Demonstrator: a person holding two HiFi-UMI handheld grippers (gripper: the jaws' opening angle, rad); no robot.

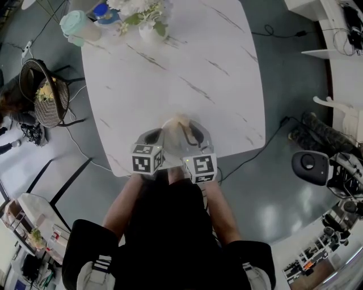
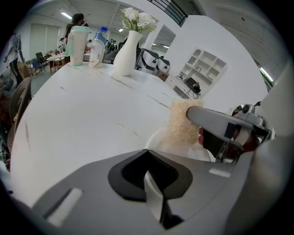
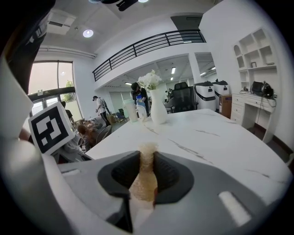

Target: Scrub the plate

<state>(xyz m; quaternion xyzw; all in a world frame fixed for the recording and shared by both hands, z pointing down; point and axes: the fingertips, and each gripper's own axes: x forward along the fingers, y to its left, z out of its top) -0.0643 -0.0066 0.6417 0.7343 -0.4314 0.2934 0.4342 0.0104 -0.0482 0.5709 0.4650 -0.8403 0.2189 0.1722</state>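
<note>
A white plate [image 2: 161,140] lies near the front edge of the white marble table [image 1: 181,68]. My left gripper [image 2: 155,195] is shut on the plate's near rim, which shows as a thin white edge between its jaws. My right gripper [image 3: 143,181] is shut on a beige sponge [image 3: 146,172]. In the left gripper view the sponge [image 2: 183,121] stands over the plate's far side, held by the right gripper [image 2: 216,124]. In the head view both grippers, left [image 1: 156,137] and right [image 1: 194,135], sit close together with the sponge [image 1: 177,122] between them; the plate is hard to make out there.
At the table's far end stand a white vase with flowers [image 1: 146,24], a mint lidded cup [image 1: 74,27] and a blue-capped bottle [image 1: 105,13]. A wicker chair [image 1: 48,93] stands left of the table. A cable [image 1: 266,141] runs across the floor on the right.
</note>
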